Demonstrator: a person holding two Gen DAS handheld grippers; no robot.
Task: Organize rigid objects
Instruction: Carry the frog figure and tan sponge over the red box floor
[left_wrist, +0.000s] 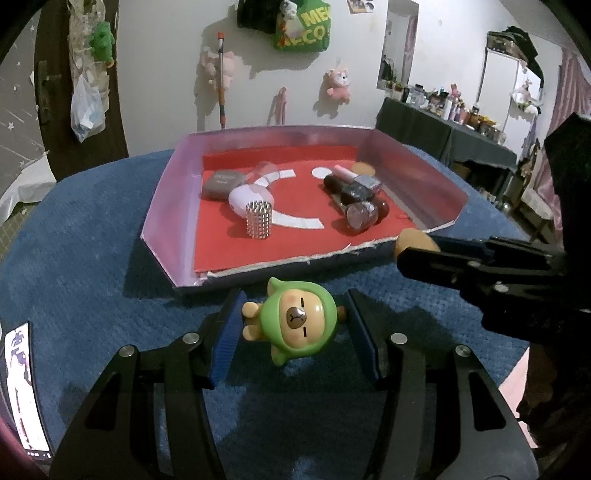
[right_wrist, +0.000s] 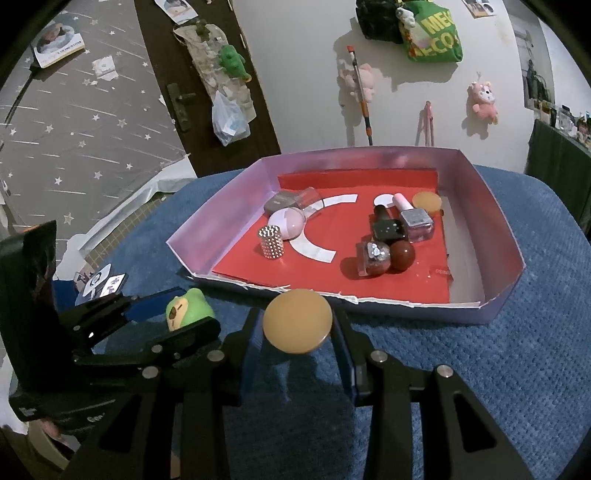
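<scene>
Your left claw (left_wrist: 293, 325) clamps the green-hooded bear figurine (left_wrist: 295, 325); your right claw (right_wrist: 297, 325) pinches a tan disc (right_wrist: 297, 320) before the tray (right_wrist: 495, 229).

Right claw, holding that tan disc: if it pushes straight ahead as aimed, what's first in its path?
Probably the torn near edge of the pink tray, just beyond the tan disc gripped in the right claw. If it clears that edge, the red liner comes next. Depth is uncertain.

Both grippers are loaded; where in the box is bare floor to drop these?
Free: the red floor at the front centre, between the studded cylinder and the nail polish cluster, and the pale strip along the right wall. Crowded: back left and centre right.
</scene>
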